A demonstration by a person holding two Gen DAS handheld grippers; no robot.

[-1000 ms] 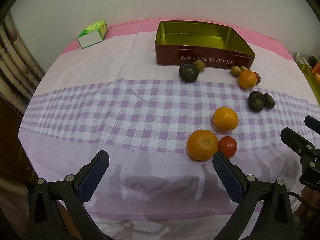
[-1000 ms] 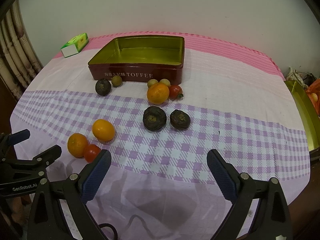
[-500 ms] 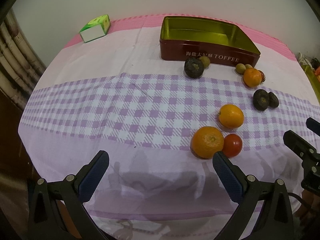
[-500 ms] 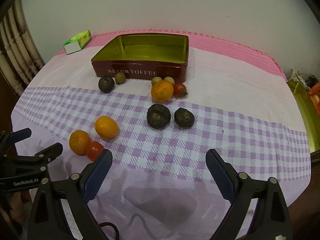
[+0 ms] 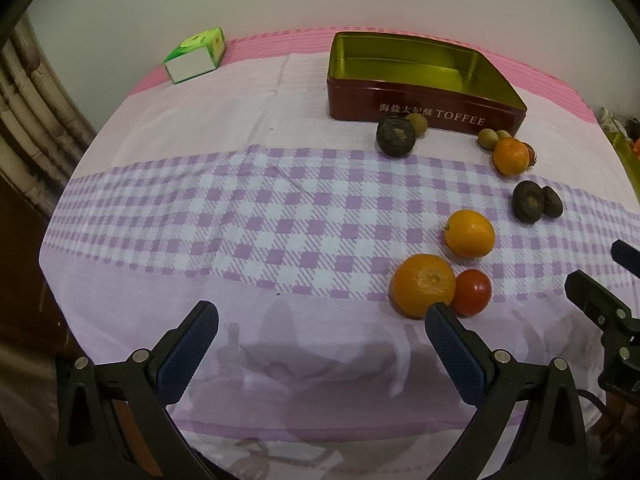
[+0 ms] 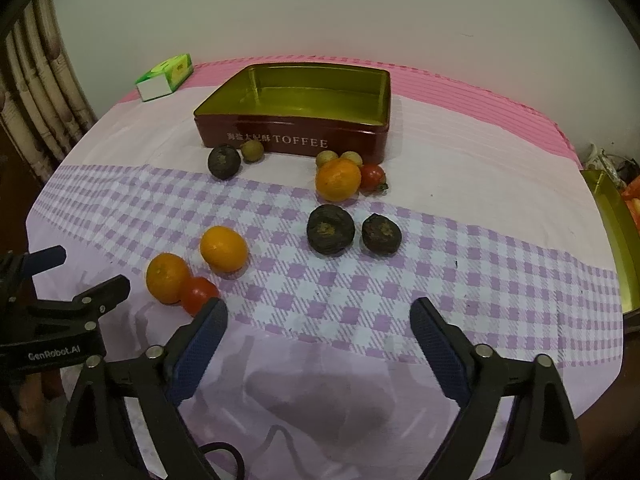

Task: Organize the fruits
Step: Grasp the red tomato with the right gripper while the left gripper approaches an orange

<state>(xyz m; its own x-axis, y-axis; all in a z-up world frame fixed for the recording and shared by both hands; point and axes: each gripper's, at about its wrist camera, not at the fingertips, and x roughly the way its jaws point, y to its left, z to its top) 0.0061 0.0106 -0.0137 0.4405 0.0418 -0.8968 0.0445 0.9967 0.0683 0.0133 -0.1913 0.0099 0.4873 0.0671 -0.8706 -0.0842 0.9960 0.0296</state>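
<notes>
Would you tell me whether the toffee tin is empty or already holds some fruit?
Empty. The toffee tin shows only its bare gold floor in both views; nearby fruit, like the orange, lies outside on the tablecloth.

We hold our left gripper [image 5: 320,322] low and level, its two blue-padded fingers [image 5: 188,350] spread wide apart with nothing between them. Our right gripper [image 6: 319,320] sits just beside it at much the same height, fingers [image 6: 436,346] equally wide and empty. Both point forward, side by side, neither touching anything.
</notes>
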